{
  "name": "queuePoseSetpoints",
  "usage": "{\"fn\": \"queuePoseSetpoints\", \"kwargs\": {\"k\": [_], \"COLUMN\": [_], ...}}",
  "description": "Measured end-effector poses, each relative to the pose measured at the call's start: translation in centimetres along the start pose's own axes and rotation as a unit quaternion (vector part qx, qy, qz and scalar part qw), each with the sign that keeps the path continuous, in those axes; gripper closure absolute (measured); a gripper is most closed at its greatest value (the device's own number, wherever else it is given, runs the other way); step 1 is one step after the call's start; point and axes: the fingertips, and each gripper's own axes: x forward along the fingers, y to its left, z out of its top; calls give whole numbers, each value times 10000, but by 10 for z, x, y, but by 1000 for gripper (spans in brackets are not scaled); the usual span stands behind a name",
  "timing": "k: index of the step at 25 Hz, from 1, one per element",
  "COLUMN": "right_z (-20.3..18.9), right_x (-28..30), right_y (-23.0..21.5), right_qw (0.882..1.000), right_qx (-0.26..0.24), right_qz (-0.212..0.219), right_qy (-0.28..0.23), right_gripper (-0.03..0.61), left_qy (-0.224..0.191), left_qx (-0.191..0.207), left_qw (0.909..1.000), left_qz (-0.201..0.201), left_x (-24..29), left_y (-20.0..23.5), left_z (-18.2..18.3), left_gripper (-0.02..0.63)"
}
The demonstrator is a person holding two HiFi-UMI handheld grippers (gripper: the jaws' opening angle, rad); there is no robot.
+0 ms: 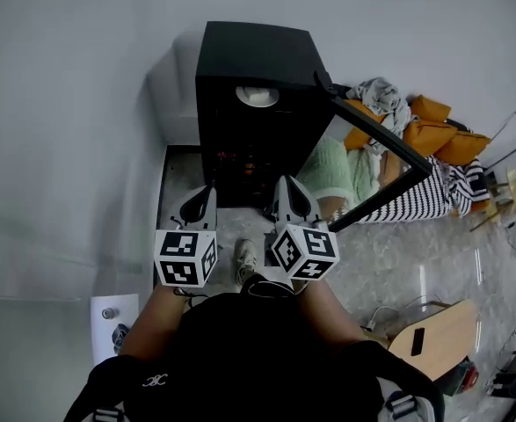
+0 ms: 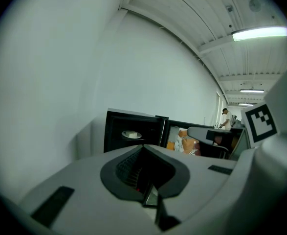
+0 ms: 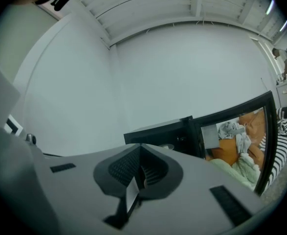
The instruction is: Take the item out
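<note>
Head view shows your left gripper (image 1: 207,193) and right gripper (image 1: 287,187) with fingers closed on nothing; the pale round item (image 1: 258,96) sits inside the open black cabinet (image 1: 258,51).

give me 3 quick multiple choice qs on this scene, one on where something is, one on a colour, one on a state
1. Where is the white dish?
A. on the floor
B. inside the cabinet
C. on top of the cabinet

2. What colour is the cabinet?
A. black
B. white
C. orange

3. How is the cabinet's door?
A. shut
B. taken off
C. swung open

Answers:
1 B: the dish sits high up inside the opening.
2 A: the cabinet's top and sides are black.
3 C: in the head view, the door stands out to the right of the opening.
</note>
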Motion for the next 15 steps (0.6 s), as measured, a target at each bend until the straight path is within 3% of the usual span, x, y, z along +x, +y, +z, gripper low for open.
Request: {"fn": "queuePoseSetpoints", "kwargs": {"k": [15], "right_z": [-2], "right_x": [133], "right_y": [-69], "right_qw": [9977], "right_qx": [-392], "right_qz": [-16], "right_qy": [545], "right_gripper": [571], "left_qy": [479], "left_qx": [-148], "left_qw": [9987], "left_qz": [130], "left_x": [154], "left_y": [32], "left_z": [19], "left_gripper": [606]}}
